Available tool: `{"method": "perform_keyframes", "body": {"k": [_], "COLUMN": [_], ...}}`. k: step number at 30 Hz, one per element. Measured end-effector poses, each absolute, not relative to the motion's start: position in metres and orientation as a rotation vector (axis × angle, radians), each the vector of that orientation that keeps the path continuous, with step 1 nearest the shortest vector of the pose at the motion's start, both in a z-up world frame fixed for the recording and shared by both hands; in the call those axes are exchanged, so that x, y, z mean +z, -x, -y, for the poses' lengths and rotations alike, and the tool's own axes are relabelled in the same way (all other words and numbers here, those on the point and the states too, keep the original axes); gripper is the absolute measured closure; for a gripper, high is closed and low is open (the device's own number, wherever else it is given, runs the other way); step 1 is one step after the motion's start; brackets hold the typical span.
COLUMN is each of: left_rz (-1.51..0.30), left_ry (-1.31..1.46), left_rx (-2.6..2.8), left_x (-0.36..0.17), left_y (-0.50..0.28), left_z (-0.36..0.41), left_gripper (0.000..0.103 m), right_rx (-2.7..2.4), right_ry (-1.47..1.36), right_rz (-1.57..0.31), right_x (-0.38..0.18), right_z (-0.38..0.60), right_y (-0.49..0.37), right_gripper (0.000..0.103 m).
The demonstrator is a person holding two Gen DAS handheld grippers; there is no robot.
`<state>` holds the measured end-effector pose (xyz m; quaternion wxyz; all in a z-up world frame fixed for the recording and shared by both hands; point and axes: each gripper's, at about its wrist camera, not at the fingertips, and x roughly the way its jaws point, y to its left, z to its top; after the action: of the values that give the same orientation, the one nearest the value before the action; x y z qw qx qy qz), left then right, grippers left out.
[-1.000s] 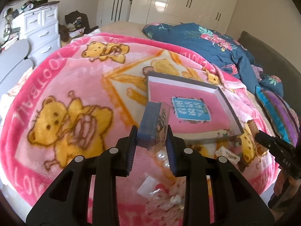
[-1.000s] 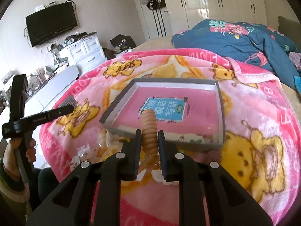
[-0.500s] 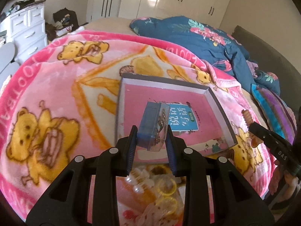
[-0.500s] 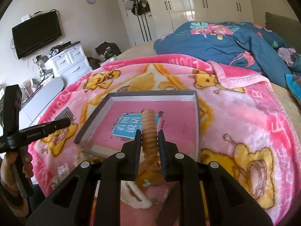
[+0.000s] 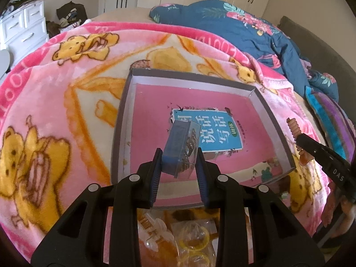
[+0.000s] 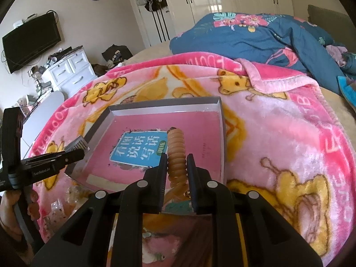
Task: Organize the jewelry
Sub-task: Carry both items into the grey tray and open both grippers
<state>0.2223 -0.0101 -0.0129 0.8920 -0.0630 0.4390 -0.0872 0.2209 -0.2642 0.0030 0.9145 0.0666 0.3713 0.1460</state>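
Both claws loaded, tray (image 5: 124, 111) dead ahead.
Left claw (image 5: 179, 169) clamps the box (image 5: 178, 146), right claw (image 6: 176, 175) clamps the coil (image 6: 176, 153); tray lies mid-frame, just beyond both.

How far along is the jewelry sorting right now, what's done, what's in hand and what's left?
Nothing looks sorted yet: the shallow grey cardboard tray with the pink floor holds no jewelry. In hand: the left gripper clamps a small clear plastic box with a blue base, the right gripper a tan coiled hair tie, both over the tray. Left: loose yellow rings and bagged pieces on the blanket.
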Motion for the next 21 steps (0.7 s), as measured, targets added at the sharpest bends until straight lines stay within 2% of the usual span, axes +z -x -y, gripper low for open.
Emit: {"method": "perform_keyframes", "body": {"k": [11, 13, 15, 19, 21], "left_rz": [-0.943, -0.942, -0.938, -0.929, -0.922], "left_ry": [0.126, 0.132, 0.136, 0.138, 0.133], "left_rx": [-0.172, -0.171, -0.166, -0.164, -0.162], "left_x": [-0.025, -0.025, -0.024, -0.019, -0.016], "left_y": [-0.227, -0.226, -0.224, -0.218, -0.215], "left_z": [0.010, 0.009, 0.007, 0.006, 0.005], "left_gripper": [0.081, 0.079, 0.073, 0.070, 0.065], "right_rx": [0.280, 0.278, 0.271, 0.267, 0.265], "right_ry": [-0.156, -0.167, -0.168, -0.171, -0.172], "right_rz": [-0.825, -0.829, -0.832, -0.825, -0.814], "right_x": [-0.024, -0.026, -0.027, -0.025, -0.021], "right_z": [0.262, 0.263, 0.264, 0.267, 0.268], "right_y": [-0.244, -0.247, -0.248, -0.244, -0.240], "right_gripper": [0.086, 0.084, 0.084, 0.071, 0.064]}}
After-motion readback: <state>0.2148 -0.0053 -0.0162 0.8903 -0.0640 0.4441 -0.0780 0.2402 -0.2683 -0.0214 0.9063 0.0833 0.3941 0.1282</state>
